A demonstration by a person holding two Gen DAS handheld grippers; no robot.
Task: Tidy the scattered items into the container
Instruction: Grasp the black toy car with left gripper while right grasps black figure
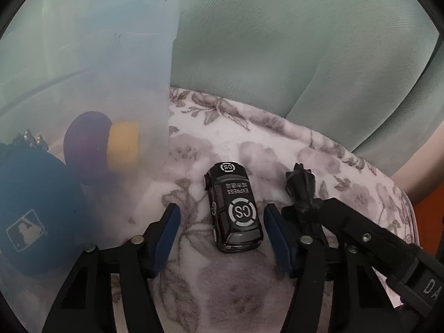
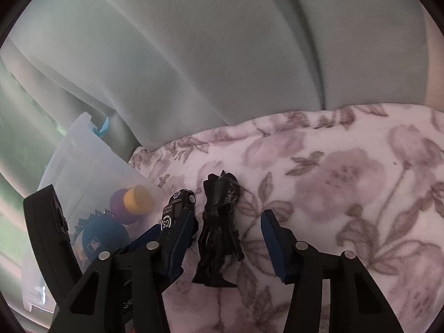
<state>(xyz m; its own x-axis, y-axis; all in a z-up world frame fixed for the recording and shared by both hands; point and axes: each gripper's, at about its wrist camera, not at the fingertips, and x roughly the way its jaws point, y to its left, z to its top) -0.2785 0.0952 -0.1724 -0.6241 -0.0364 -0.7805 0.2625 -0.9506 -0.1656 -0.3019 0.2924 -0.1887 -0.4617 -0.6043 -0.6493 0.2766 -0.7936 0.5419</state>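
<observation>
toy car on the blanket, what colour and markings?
Black toy car with white "CS" circle logos and "EXPRESS" lettering on the roof. Clearest in the left wrist view.

We see a home living space: a grey-green upholstered sofa, a floral fleece blanket over its seat, and a translucent storage box holding toys and a cap.

A pale green sofa fills the background, its back cushions creased. A floral blanket covers the seat. Light is soft.
</observation>
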